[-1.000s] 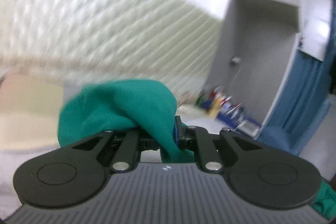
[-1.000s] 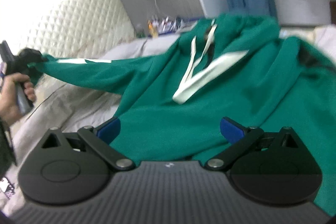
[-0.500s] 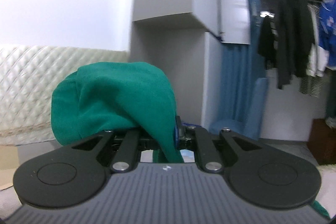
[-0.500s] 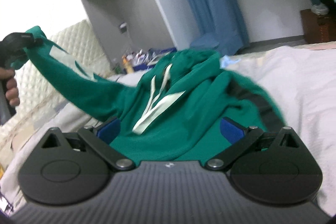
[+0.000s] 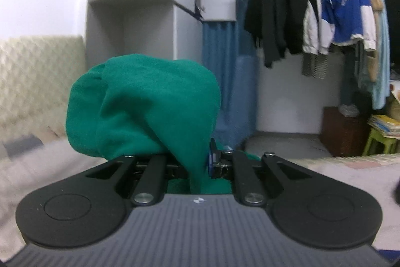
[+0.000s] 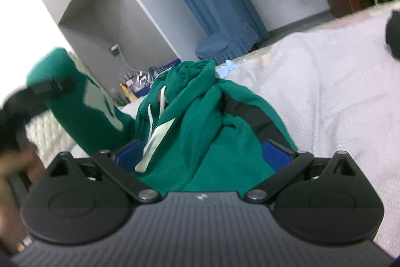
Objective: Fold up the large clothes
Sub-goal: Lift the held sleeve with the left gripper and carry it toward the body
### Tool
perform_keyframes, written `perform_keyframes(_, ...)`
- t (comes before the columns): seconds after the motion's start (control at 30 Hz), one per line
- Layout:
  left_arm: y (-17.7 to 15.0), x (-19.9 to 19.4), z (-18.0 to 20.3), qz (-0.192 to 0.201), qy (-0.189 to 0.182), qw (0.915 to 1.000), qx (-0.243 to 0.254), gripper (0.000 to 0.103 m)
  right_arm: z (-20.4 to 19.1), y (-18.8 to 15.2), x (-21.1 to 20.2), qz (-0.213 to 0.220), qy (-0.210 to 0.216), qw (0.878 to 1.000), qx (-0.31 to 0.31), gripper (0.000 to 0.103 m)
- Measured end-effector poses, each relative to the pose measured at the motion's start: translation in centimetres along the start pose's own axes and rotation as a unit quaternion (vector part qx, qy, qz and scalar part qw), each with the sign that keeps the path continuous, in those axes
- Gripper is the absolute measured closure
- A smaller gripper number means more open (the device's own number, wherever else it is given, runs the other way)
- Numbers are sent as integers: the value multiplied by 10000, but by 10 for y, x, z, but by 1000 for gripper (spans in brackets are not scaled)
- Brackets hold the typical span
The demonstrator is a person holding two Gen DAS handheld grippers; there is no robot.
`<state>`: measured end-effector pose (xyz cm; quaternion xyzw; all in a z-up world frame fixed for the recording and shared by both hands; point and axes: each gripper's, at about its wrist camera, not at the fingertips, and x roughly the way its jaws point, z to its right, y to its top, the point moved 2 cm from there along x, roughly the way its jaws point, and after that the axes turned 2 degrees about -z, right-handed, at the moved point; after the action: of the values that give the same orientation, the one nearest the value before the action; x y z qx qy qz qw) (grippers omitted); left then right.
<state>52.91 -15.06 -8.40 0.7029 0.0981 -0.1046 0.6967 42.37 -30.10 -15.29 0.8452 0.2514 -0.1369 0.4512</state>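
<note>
One soft, floppy green hoodie [image 6: 215, 131]: my left gripper [image 5: 200, 164] pinches its sleeve cuff, right gripper [image 6: 202, 154] spread wide, holding nothing. I'd grab hems/seams; thick fleece sags w/o support.

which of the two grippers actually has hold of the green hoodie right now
The left gripper: its jaws are shut on the green hoodie sleeve. The right gripper is open, hovering over the body.

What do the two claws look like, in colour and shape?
Each claw, left and right, has a ribbed dark grey body with a small pale mark at its front edge, two round black discs, black link bars with silver pivot pins, and blue finger pads. No cables or sleeves show.
</note>
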Motion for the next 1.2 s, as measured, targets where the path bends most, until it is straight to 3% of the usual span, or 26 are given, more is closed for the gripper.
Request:
perform_keyframes(0.27, -93, 43, 48, -1077, -414, 9933, 85, 89, 29, 3, 6, -6, -362, 9985, 402, 0)
perform_keyframes(0.43, -119, 46, 52, -1193, -538, 9914, 54, 88, 32, 5, 5, 97, -329, 9988, 363, 0)
perform_keyframes(0.5, -119, 45, 46, -1233, -675, 9901, -25, 79, 28, 3, 5, 138, -350, 9989, 265, 0)
perform_keyframes(0.57, -116, 39, 37, -1366, -882, 9867, -75, 47, 25, 2, 5, 127, -319, 9992, 213, 0)
perform_keyframes(0.6, -115, 33, 32, -1391, -941, 9858, -56, 37, 23, 1, 4, 152, -332, 9992, 182, 0)
perform_keyframes(0.7, -123, 14, 14, -1502, -1034, 9832, -81, 19, 14, -2, 2, 291, -294, 9991, -9, 0)
perform_keyframes(0.9, -151, -34, -38, -1799, -1043, 9776, -312, 16, -14, -13, 4, 222, 132, 9989, -390, 0)
perform_keyframes(1.03, -160, -79, -75, -1560, -907, 9835, -92, 13, -33, -24, 11, -29, 510, 9972, -553, 0)
perform_keyframes(1.2, -155, -106, -121, -1328, -809, 9857, -653, 10, -57, -45, 23, -463, 866, 9924, -738, 0)
